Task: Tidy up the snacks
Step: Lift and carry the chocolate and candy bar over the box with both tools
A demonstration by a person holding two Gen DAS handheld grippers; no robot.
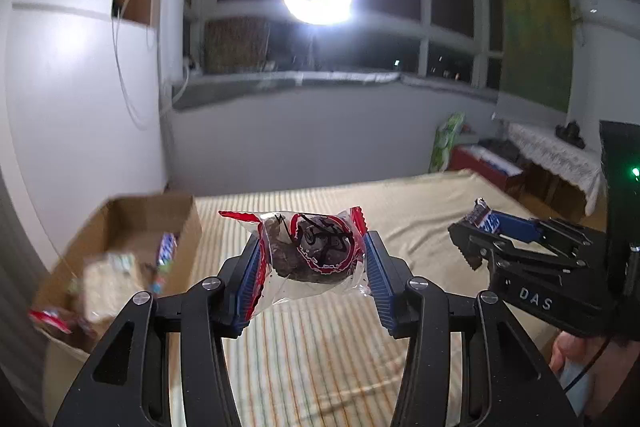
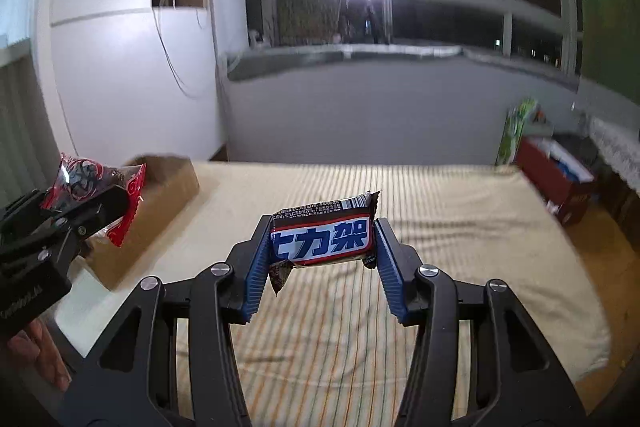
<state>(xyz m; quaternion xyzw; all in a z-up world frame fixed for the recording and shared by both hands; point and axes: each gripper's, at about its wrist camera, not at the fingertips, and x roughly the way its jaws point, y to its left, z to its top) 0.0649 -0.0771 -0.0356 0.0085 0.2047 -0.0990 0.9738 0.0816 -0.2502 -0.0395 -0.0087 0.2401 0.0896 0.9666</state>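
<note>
- Left wrist view: the left gripper (image 1: 312,259) clamps a clear packet with red ends (image 1: 310,251) above the striped blanket (image 1: 320,339). The cardboard box (image 1: 120,239) at left holds snacks. The right gripper (image 1: 476,227), marked "DAS", pinches a blue bar (image 1: 486,217).
- Right wrist view: the right gripper (image 2: 322,247) grips the blue bar (image 2: 324,237), printed "力架", above the blanket.
</note>
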